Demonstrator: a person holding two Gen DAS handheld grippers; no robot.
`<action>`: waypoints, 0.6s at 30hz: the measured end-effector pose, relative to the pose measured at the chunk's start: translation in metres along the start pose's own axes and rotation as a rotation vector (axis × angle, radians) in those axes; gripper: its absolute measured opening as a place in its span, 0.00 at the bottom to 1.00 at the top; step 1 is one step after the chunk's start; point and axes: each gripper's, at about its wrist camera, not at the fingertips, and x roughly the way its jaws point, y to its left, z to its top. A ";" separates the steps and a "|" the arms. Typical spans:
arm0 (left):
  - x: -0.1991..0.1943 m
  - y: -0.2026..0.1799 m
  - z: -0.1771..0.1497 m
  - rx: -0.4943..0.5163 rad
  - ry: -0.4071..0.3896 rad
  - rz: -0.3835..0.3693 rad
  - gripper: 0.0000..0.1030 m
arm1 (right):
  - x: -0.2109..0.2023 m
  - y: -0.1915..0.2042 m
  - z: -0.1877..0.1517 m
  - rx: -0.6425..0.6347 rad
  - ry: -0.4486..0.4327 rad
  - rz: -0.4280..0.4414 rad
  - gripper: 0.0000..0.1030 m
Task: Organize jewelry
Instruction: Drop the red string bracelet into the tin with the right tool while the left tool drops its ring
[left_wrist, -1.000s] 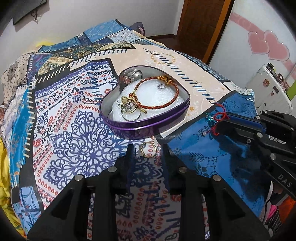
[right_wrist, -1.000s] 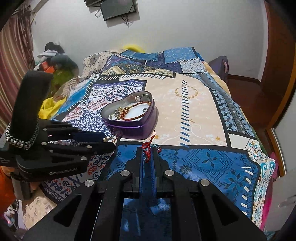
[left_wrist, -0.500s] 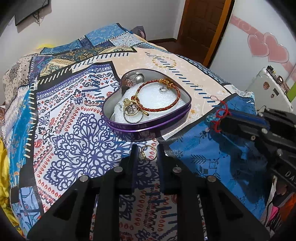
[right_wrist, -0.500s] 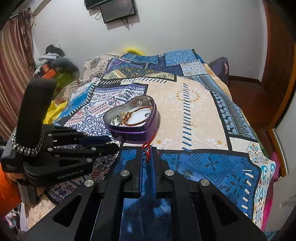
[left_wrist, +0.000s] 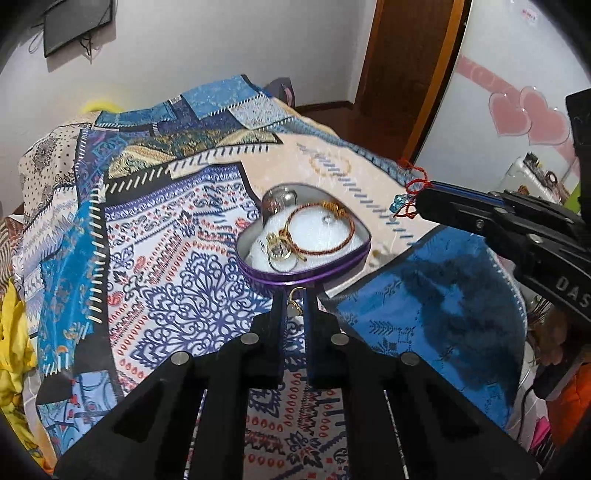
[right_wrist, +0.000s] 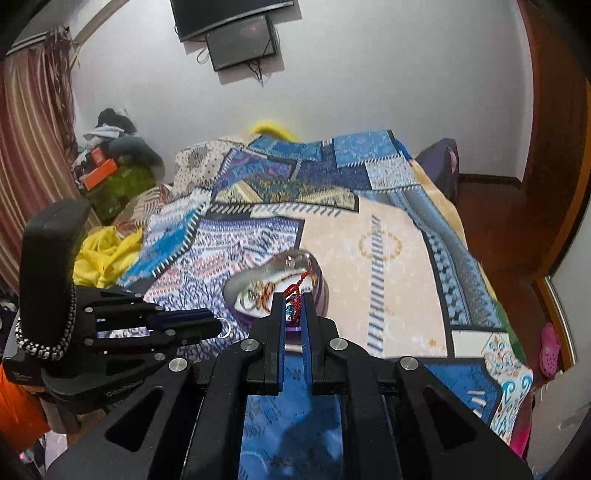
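We hold a small gold ring (left_wrist: 294, 305) clamped in the left gripper (left_wrist: 294, 295) and what looks like a red cord bracelet (right_wrist: 294, 291) pinched in the right gripper (right_wrist: 294, 300), both raised near the open purple heart-shaped tin (left_wrist: 258, 274), ready to drop them in.

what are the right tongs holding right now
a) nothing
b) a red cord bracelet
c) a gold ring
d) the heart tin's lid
b: the right tongs are shut on a red cord bracelet whose knotted loops stick out past the tips, in front of the heart-shaped tin; the small ring sits in the left tongs instead.
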 end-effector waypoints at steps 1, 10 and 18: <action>-0.002 0.001 0.000 0.002 0.002 -0.009 0.07 | 0.000 0.000 0.002 0.000 -0.003 0.001 0.06; -0.002 0.001 0.008 -0.006 -0.015 -0.006 0.07 | 0.005 -0.001 0.009 0.010 -0.014 0.007 0.06; 0.003 0.004 0.029 -0.016 -0.044 -0.016 0.07 | 0.012 0.006 0.027 -0.012 -0.026 0.030 0.07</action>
